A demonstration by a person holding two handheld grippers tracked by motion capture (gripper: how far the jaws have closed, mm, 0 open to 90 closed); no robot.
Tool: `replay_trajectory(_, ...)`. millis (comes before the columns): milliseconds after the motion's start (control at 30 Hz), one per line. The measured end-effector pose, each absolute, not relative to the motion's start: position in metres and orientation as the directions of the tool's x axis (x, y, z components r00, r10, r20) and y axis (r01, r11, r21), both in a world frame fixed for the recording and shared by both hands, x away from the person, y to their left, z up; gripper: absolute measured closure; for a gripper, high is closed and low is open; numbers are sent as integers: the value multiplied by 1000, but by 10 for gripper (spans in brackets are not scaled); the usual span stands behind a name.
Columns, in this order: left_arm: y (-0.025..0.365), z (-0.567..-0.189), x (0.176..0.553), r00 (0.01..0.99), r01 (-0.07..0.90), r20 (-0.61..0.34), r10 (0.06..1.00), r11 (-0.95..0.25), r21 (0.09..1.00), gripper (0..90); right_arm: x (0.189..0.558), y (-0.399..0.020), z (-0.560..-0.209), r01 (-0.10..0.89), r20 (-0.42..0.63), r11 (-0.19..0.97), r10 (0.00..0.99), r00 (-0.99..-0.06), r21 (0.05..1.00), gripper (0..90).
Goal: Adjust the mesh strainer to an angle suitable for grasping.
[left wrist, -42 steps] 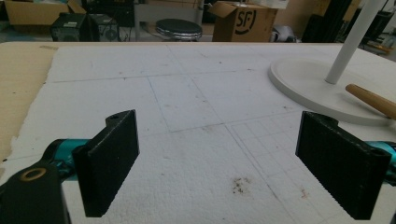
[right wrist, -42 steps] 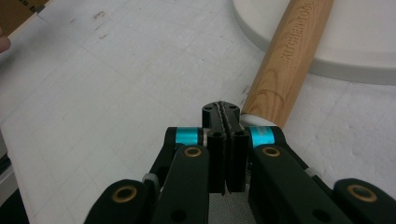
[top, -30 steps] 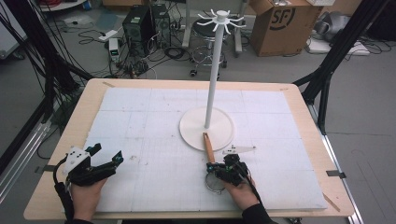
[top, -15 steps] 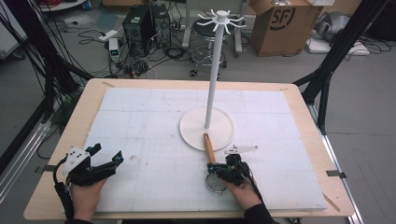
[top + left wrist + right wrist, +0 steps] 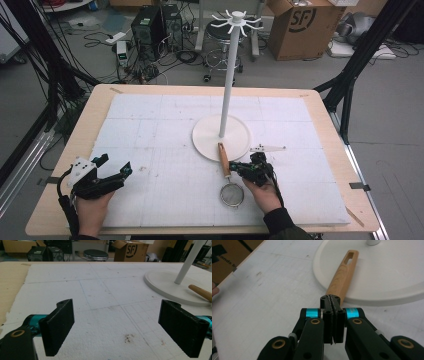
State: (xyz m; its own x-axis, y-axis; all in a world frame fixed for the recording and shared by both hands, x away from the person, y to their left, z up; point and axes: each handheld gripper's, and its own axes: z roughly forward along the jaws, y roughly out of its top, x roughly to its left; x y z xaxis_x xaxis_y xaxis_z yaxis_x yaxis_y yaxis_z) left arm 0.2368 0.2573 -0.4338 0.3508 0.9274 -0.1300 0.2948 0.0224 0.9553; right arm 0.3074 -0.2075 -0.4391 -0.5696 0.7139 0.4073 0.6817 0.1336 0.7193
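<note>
- We see the strainer (image 5: 230, 186) lying on the white foam mat (image 5: 150, 130) at the near right, its round mesh bowl nearest to us and its wooden handle (image 5: 223, 158) running away toward the far side.
- The handle's far end rests on the rim of the white stand base (image 5: 207, 137), which carries an upright pole.
- Our right gripper (image 5: 240, 169) sits just to the right of the strainer, its tips at the thin neck where the wooden handle ends.
- In the right gripper view its jaws are pressed together, the handle (image 5: 342, 277) stretching straight ahead of the tips (image 5: 333, 302); we cannot tell whether anything is pinched between them.
- Our left gripper (image 5: 114, 167) rests at the near left, well apart from the strainer, jaws spread wide over bare mat (image 5: 105, 315).
</note>
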Motion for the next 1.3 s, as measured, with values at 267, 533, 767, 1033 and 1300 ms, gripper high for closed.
replay_trajectory(267, 258, -434, 237, 352, 296, -130, 927, 21, 955, 140, 322, -206, -446, 704, 407, 133, 735, -542, 698, 896)
replay_trajectory(533, 257, -434, 238, 355, 299, -130, 926, 19, 954, 141, 329, -195, -448, 711, 398, 155, 738, -545, 686, 896)
replay_trajectory(767, 258, -434, 238, 354, 298, -133, 926, 23, 954, 141, 332, -189, -445, 703, 385, 174, 735, -559, 690, 896)
replay_trajectory(1033, 258, -434, 238, 357, 299, -130, 925, 18, 954, 141, 333, -186, -445, 703, 381, 179, 735, -560, 689, 896)
replay_trajectory(1300, 259, -434, 238, 357, 302, -134, 924, 21, 953, 142, 334, -182, -446, 703, 387, 177, 731, -562, 689, 895)
